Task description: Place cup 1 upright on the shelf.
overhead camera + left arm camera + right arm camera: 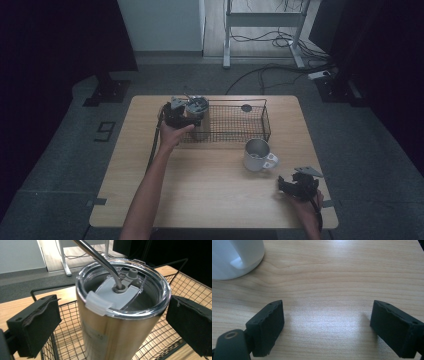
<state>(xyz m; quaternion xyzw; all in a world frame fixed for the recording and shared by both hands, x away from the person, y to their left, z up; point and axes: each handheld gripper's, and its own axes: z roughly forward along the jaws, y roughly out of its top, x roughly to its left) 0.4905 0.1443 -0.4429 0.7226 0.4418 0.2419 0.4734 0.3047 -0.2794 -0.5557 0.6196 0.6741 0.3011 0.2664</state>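
Observation:
A steel tumbler [117, 322] with a clear lid and a bent metal straw [100, 258] stands upright in the left end of a black wire basket [235, 131]. My left gripper [112, 326] is open around it, one pad [35, 327] on each side with a gap to the tumbler's wall. In the high view the left gripper [186, 114] sits at the basket's left end beside the tumbler [196, 106]. My right gripper [327, 325] is open and empty, low over the bare wood. The right gripper [286, 185] is near the table's front right corner.
A white mug [257, 155] with its handle to the right stands in front of the basket, just left of the right gripper. A small dark round thing [246, 107] lies at the basket's far side. The wooden table [210, 195] is bare in front.

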